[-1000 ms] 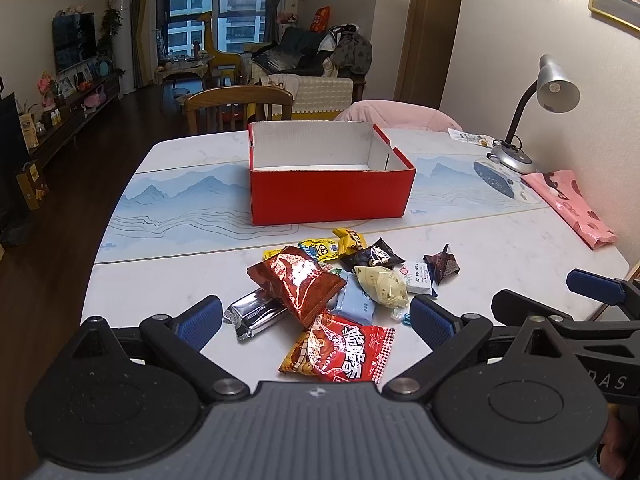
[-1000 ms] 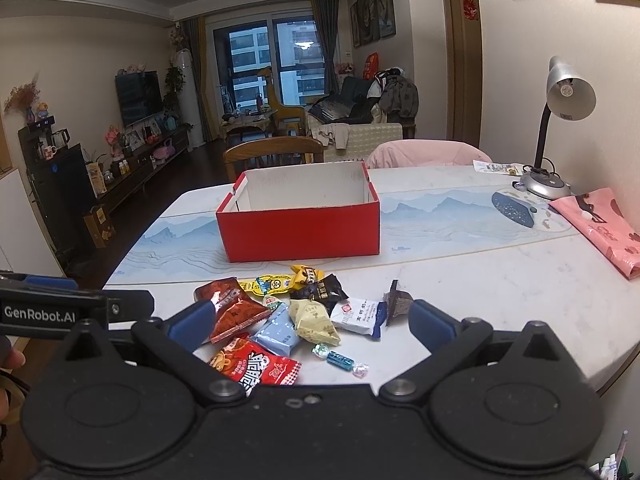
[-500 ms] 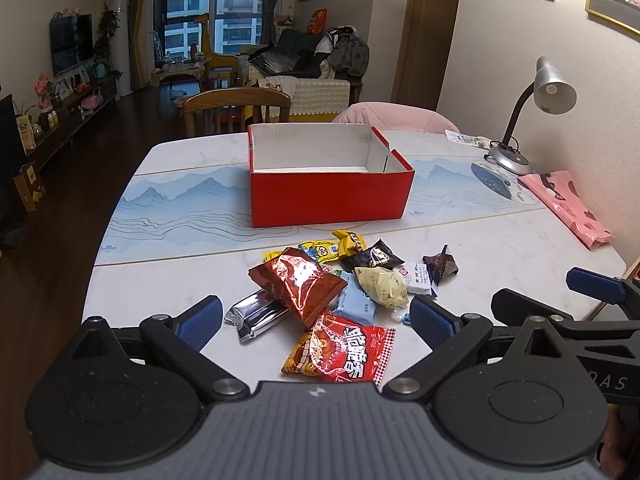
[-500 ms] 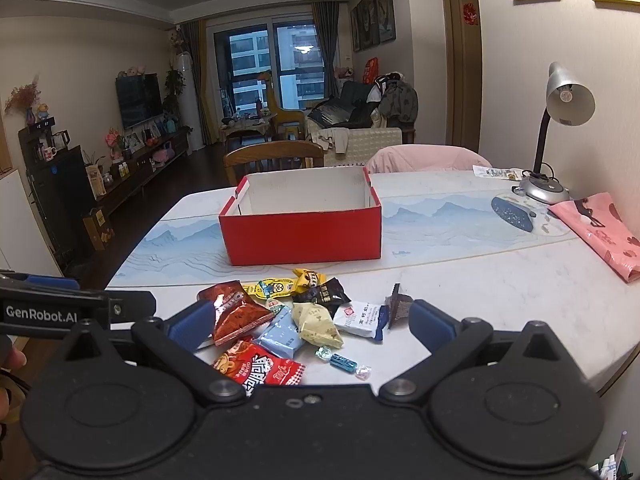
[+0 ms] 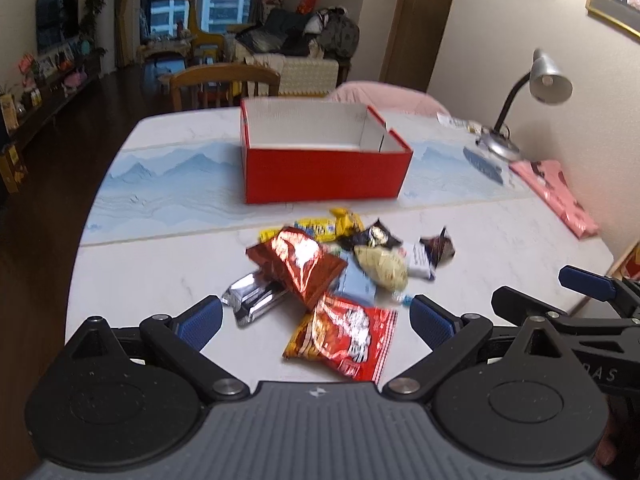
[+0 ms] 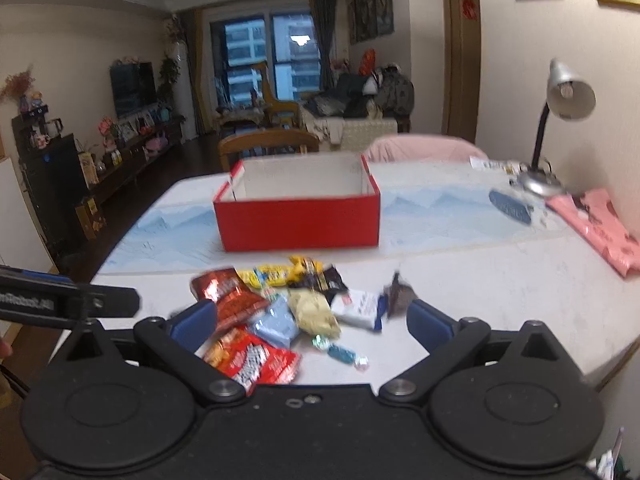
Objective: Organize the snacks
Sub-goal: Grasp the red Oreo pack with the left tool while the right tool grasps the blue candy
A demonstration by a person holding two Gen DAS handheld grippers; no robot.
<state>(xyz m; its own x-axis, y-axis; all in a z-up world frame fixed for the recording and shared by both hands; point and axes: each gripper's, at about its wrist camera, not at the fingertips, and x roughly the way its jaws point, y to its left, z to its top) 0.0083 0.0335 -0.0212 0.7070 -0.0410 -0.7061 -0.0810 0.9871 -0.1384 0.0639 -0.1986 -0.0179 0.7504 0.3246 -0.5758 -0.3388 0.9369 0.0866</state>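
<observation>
Both grippers hang over the near edge of the white marble tabletop, and neither one has anything in it. The left gripper has its blue fingers spread wide, with the snack pile sitting in the gap ahead of them. Same deal for the right gripper: fingers wide, nothing touching them.

The snacks are heaped in one loose pile in the middle of the tabletop, on the near side of the red box. Nearest is a red-and-orange chip bag; a shiny dark red foil bag lies just past it, overlapping a silver wrapper on its left. A pale yellow packet sits to the right of the foil bag, with a light blue packet tucked under there too, and a white packet further right. Yellow wrappers are at the far edge of the pile, closest to the box.

The box is open on top, white inside, and sits on a blue mountain-print runner. A desk lamp and a pink bag are off at the far right.
</observation>
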